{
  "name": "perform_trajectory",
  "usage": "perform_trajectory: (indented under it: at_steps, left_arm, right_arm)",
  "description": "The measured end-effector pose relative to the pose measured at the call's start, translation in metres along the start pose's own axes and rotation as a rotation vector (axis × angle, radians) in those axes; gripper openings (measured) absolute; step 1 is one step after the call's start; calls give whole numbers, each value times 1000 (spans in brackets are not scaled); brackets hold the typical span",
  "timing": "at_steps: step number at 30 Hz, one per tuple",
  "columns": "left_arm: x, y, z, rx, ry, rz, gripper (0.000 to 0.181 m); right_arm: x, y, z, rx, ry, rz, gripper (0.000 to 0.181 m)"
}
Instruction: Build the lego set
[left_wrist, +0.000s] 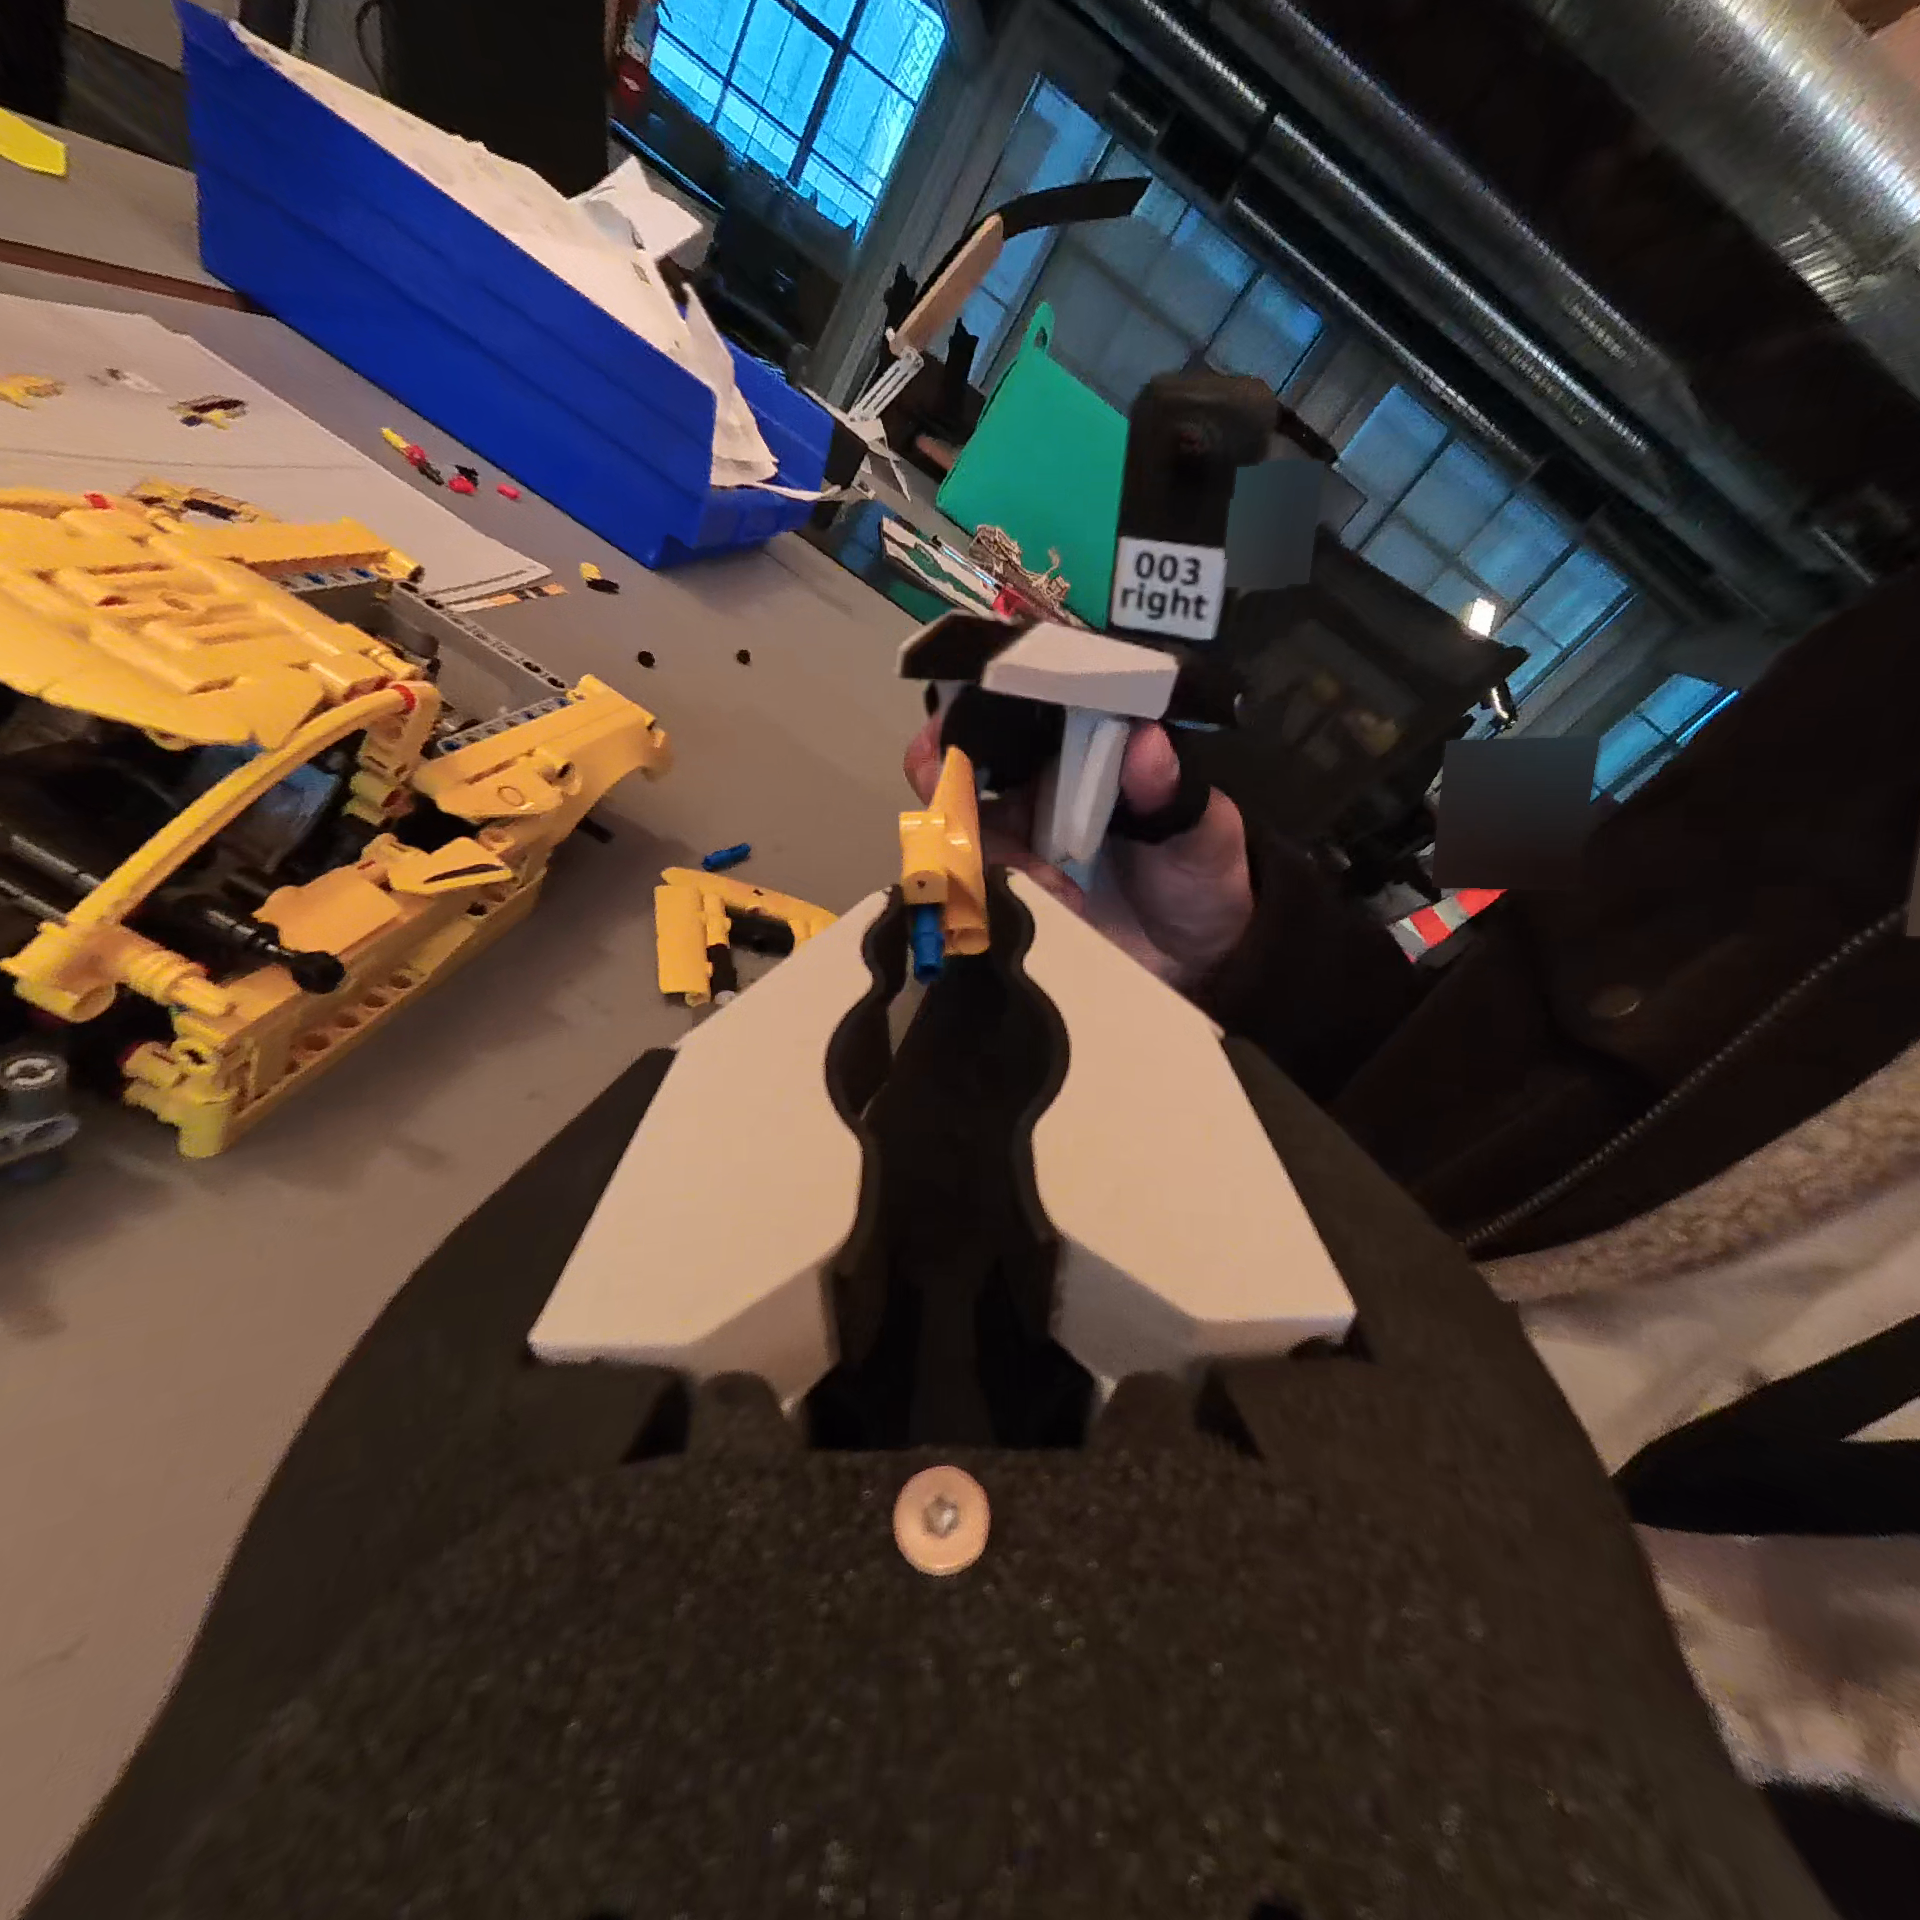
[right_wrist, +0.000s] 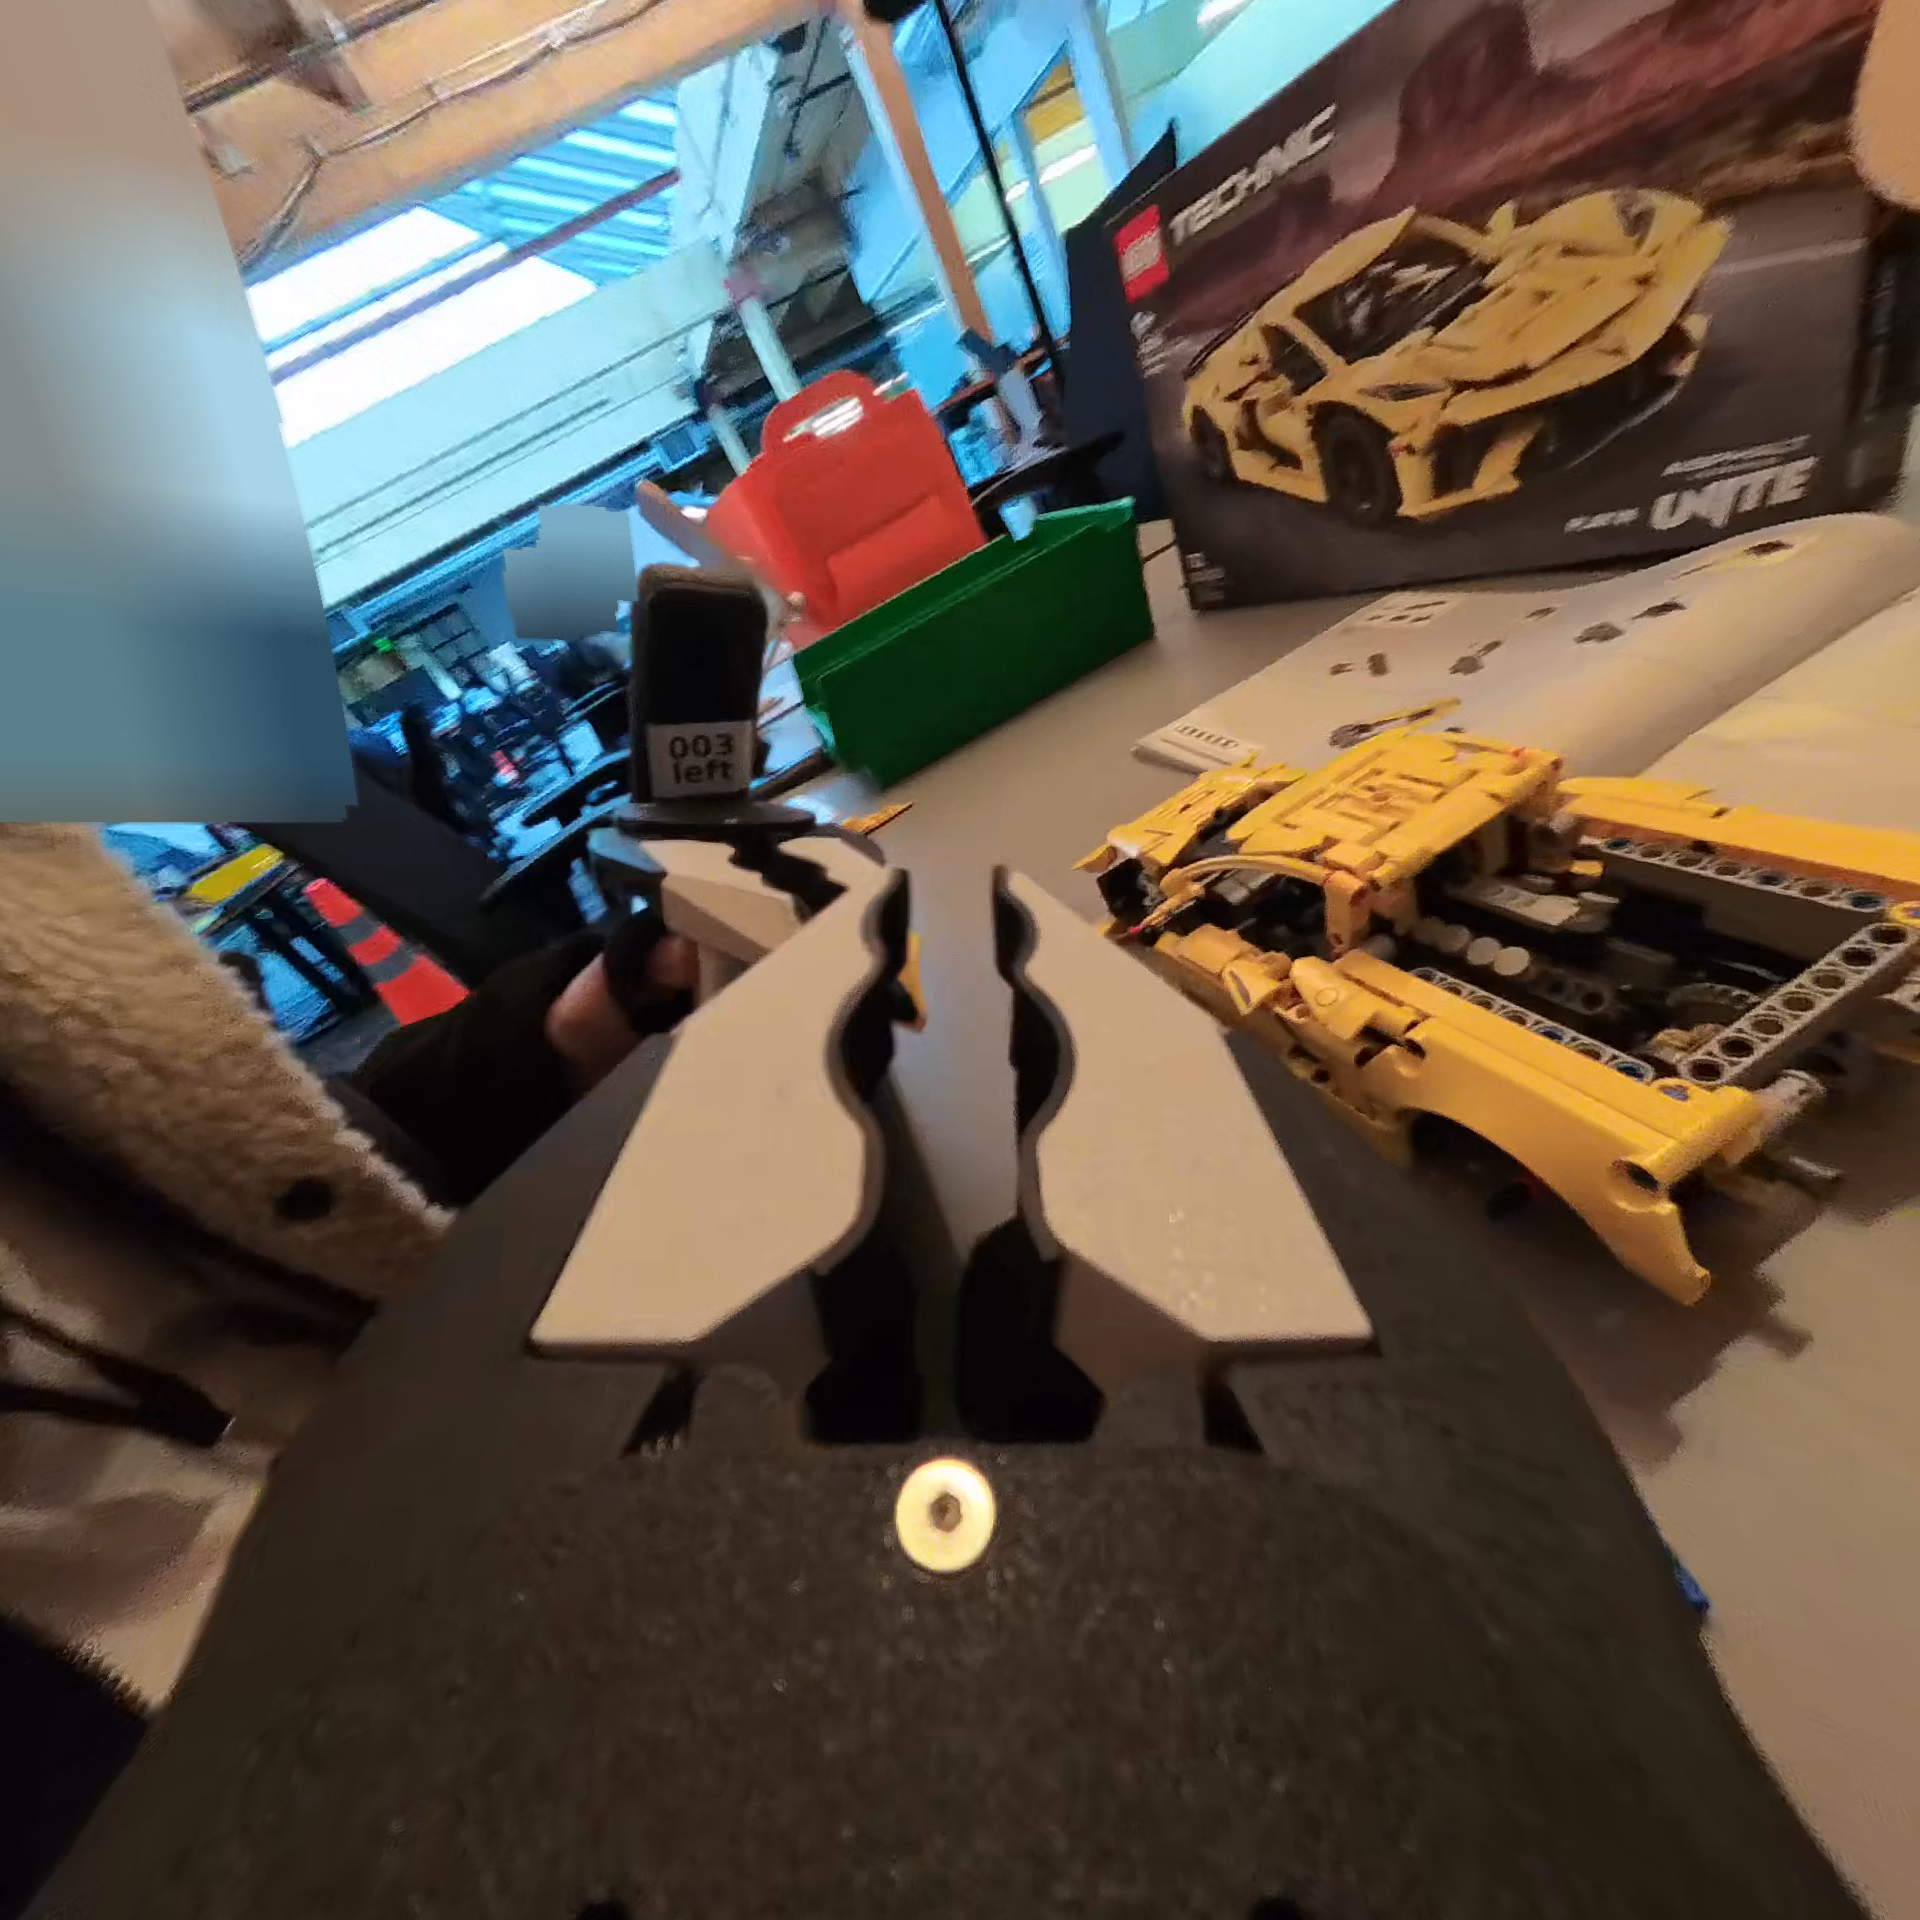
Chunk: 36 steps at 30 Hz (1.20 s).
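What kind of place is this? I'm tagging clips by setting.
Probably an industrial loft workshop or lab: large gridded windows, exposed ceiling ducting, and a grey worktable with storage bins, including a blue bin.

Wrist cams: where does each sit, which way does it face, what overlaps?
Left wrist view: on the left gripper, looking along its fingers, shut on a small yellow piece; right gripper and holding hand beyond.
Right wrist view: on the right gripper, fingers apart, facing the left gripper.
Shared: yellow car model, grey table.
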<state>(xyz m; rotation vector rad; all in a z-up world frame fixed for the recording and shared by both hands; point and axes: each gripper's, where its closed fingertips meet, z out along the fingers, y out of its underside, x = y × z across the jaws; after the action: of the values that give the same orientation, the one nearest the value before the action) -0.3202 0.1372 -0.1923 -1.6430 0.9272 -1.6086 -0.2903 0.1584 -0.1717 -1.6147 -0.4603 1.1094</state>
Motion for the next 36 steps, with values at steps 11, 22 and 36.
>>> perform_trajectory:
  at_steps: [11, 22, 36]
  left_arm:
    - [2, 7, 5, -46, 3, 19, 14]
    - [4, 12, 8, -75, -31, 86, 14]
    - [0, 13, 9, -83, -46, 64, 14]
  right_arm:
    - [-15, 32, 10, -190, -86, -99, 15]
    - [-17, 33, 7, -204, -90, 22, 10]
    - [-10, 30, 9, -181, -23, 15, 7]
